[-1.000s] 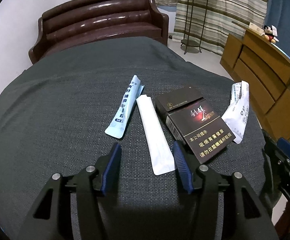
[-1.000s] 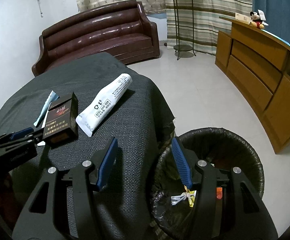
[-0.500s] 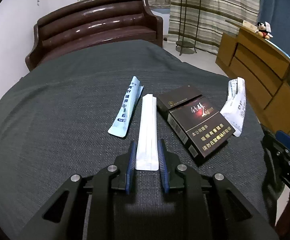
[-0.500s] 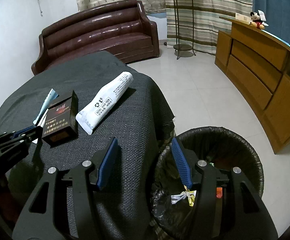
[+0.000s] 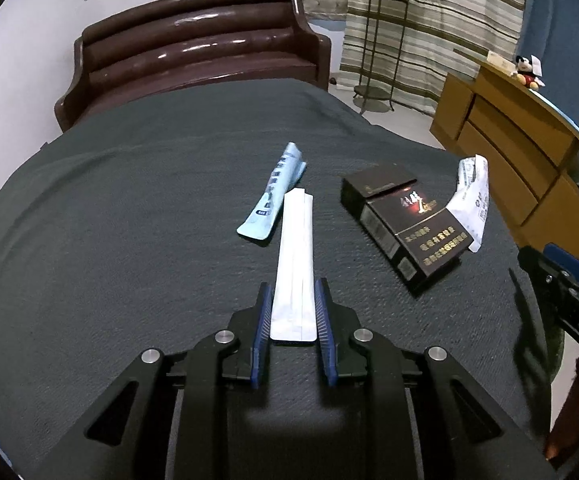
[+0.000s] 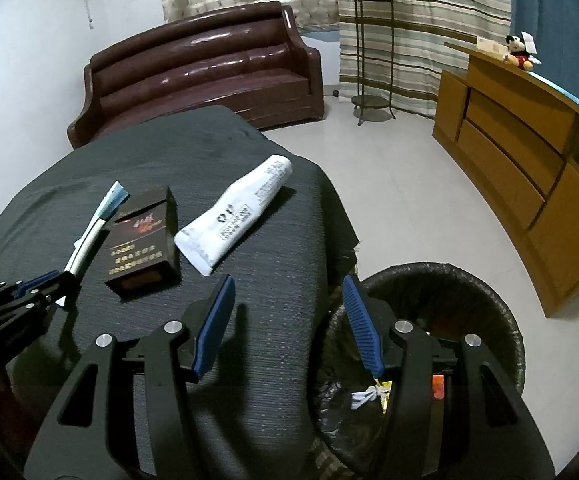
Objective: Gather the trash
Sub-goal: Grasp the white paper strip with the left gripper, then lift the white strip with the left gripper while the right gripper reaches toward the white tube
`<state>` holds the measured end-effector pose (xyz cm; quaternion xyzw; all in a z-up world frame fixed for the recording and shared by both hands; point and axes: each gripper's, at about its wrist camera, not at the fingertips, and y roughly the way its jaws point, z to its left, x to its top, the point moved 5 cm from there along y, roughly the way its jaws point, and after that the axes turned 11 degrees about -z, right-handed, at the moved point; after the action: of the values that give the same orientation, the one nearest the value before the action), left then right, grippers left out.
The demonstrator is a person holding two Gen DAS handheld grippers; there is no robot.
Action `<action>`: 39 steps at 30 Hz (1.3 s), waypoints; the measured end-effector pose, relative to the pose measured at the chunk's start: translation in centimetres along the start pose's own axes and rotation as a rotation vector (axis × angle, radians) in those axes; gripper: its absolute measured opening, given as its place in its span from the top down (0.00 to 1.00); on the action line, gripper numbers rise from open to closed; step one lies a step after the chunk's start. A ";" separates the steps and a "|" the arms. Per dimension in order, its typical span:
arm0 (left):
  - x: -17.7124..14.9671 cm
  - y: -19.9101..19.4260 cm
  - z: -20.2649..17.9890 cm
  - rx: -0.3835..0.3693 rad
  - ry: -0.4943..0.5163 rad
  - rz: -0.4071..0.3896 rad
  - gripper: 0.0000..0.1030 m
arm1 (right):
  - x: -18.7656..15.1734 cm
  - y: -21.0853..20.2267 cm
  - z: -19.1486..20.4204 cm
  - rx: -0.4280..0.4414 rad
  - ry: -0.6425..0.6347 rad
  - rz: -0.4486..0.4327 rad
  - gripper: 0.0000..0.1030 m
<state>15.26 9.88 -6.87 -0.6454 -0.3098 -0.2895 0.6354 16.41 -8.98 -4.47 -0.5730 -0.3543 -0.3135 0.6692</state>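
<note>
My left gripper (image 5: 291, 292) is shut on the near end of a long white paper sleeve (image 5: 295, 256), which lies lengthwise away from me on the dark cloth table (image 5: 129, 240). A light blue sachet (image 5: 273, 198) lies just left of it, a dark cigarette pack (image 5: 405, 220) to the right, and a white tube (image 5: 471, 200) beyond that. My right gripper (image 6: 289, 292) is open and empty, over the table's edge beside a black-lined trash bin (image 6: 469, 292). The pack (image 6: 143, 240), tube (image 6: 235, 216) and left gripper (image 6: 37, 286) show in the right wrist view.
The bin holds some scraps (image 6: 369, 394). A brown leather sofa (image 5: 193, 64) stands behind the table. A wooden cabinet (image 6: 529, 168) runs along the right wall, with a plant stand (image 6: 369, 60) by the striped curtains. Pale tiled floor (image 6: 401, 200) lies between.
My left gripper went from wide open to closed on the white sleeve, and the sleeve now lines up straight between the fingers. The right gripper has stayed still and open.
</note>
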 end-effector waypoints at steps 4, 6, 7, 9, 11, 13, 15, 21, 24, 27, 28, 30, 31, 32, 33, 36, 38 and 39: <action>0.3 -0.8 0.6 -0.007 -0.017 -0.012 0.78 | 0.4 0.0 0.9 0.011 -0.013 -0.003 0.47; 0.4 -1.2 0.6 -0.009 -0.022 -0.022 0.78 | 0.5 0.0 1.5 0.018 -0.020 -0.005 0.47; 0.5 -1.4 0.8 -0.009 -0.023 -0.027 0.78 | 0.7 0.0 1.8 0.022 -0.024 -0.006 0.47; 0.6 -1.7 1.2 -0.006 -0.027 -0.038 0.78 | 1.0 0.1 2.4 0.032 -0.033 -0.007 0.47; 0.8 -1.9 1.9 0.005 -0.034 -0.046 0.78 | 1.2 0.2 3.1 0.043 -0.043 -0.009 0.47; 0.8 -2.0 2.8 0.018 -0.044 -0.050 0.78 | 1.4 0.4 3.6 0.052 -0.050 -0.009 0.47; 0.9 -1.9 3.7 0.034 -0.055 -0.054 0.78 | 1.6 0.6 4.3 0.061 -0.058 -0.006 0.47; 0.8 -1.5 7.2 0.098 -0.087 -0.054 0.78 | 1.7 1.5 6.5 0.089 -0.087 0.015 0.46; 0.7 -1.4 8.8 0.125 -0.098 -0.054 0.78 | 1.7 2.1 7.6 0.099 -0.102 0.029 0.46; 0.8 -1.3 10.3 0.149 -0.109 -0.059 0.78 | 1.8 2.4 8.5 0.107 -0.109 0.038 0.45; 0.8 -1.3 10.7 0.155 -0.112 -0.061 0.78 | 1.8 2.6 8.7 0.109 -0.114 0.040 0.45; 0.9 -1.2 11.3 0.164 -0.118 -0.063 0.78 | 1.9 2.8 9.3 0.111 -0.126 0.044 0.45; 0.9 -1.2 11.6 0.168 -0.121 -0.064 0.78 | 1.9 2.8 9.4 0.112 -0.129 0.045 0.45; 0.9 -1.1 11.8 0.170 -0.123 -0.064 0.78 | 2.0 2.9 9.7 0.112 -0.135 0.047 0.45; 1.0 -1.1 12.0 0.172 -0.124 -0.065 0.78 | 2.1 3.0 9.8 0.113 -0.138 0.048 0.45; 1.1 -0.9 12.2 0.176 -0.130 -0.066 0.78 | 2.1 3.2 10.5 0.118 -0.154 0.055 0.45; 1.1 -0.8 12.3 0.175 -0.134 -0.065 0.78 | 2.0 3.3 11.2 0.128 -0.168 0.062 0.45; 1.1 -0.7 12.4 0.174 -0.136 -0.064 0.78 | 1.9 3.3 11.4 0.133 -0.176 0.065 0.45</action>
<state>15.12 22.29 -5.89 -0.5959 -0.3965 -0.2369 0.6569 18.88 2.79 -3.58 -0.5641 -0.4128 -0.2159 0.6818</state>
